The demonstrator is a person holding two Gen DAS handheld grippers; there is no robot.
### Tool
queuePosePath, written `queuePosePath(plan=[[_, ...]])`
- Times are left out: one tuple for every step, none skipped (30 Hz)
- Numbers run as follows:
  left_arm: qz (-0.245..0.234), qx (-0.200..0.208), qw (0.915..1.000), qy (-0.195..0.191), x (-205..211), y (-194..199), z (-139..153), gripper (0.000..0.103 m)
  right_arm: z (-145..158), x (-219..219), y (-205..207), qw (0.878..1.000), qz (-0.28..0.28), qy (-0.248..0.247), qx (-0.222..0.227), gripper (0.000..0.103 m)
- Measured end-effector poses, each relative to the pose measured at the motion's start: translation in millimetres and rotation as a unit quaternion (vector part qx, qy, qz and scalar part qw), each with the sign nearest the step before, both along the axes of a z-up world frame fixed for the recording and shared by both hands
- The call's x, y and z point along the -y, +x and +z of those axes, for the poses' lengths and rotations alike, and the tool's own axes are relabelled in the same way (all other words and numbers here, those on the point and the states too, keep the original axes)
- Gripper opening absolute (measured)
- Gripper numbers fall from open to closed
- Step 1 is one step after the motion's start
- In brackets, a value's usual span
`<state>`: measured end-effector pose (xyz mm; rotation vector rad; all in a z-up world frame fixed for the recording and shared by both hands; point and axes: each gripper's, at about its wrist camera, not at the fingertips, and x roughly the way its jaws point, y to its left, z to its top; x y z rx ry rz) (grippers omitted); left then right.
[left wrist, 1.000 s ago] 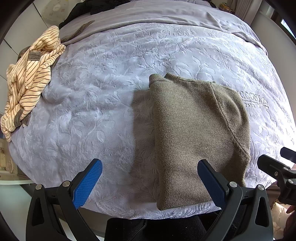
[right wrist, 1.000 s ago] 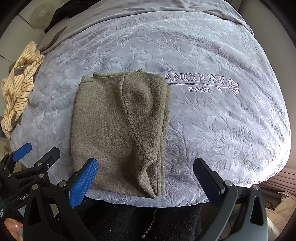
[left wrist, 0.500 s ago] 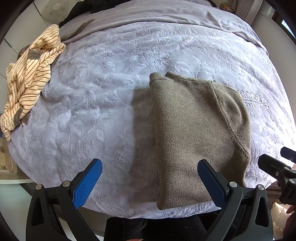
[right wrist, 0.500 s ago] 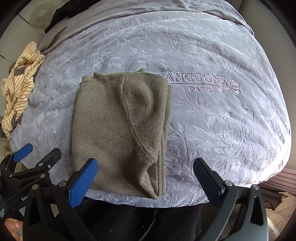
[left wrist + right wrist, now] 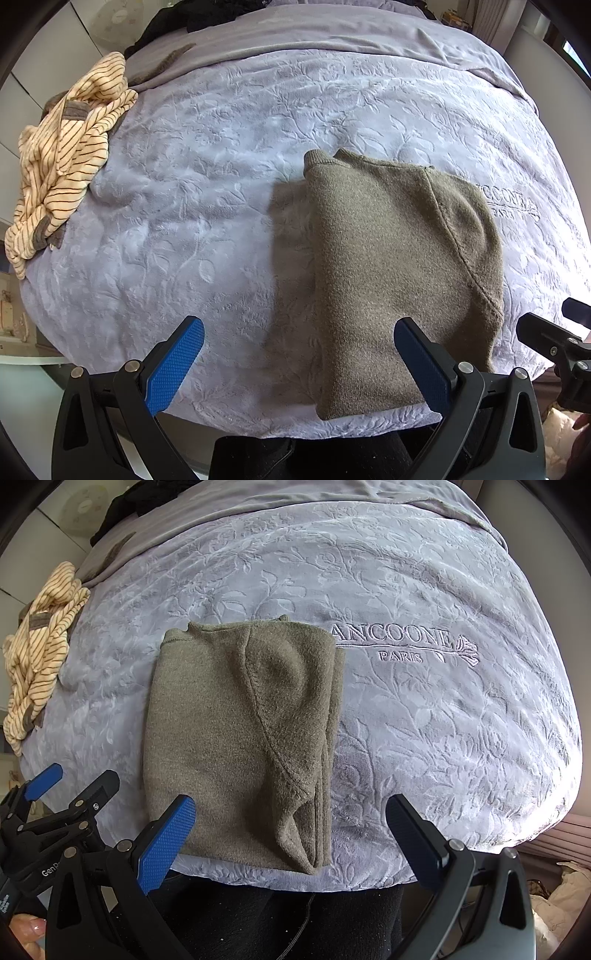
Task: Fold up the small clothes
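The sweater (image 5: 236, 734) lies folded at the near edge of the bed (image 5: 443, 720). Both the left gripper (image 5: 299, 365) and the right gripper (image 5: 291, 838) gape wide, holding nothing.

Both wrist cameras look from just past the near edge of the bed (image 5: 229, 155), forward and downward along their own wide-spread fingers toward its far edge. The left view sits nearer the bed's left side, the right view further right. Both views share the folded olive sweater (image 5: 388, 266) (image 5: 236, 731) at the near edge, the striped garment (image 5: 62, 162) (image 5: 40, 657) at the left edge, and the stitched lettering (image 5: 399, 642).
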<state>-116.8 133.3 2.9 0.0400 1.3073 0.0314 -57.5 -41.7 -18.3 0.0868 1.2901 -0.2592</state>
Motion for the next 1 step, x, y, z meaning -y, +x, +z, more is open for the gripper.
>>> queuePosePath(plan=[[-0.001, -0.001, 1.0000, -0.002, -0.6, -0.5, 0.0, 0.103, -0.2, 0.1, 0.1, 1.000, 0.000, 0.000, 0.000, 0.103]])
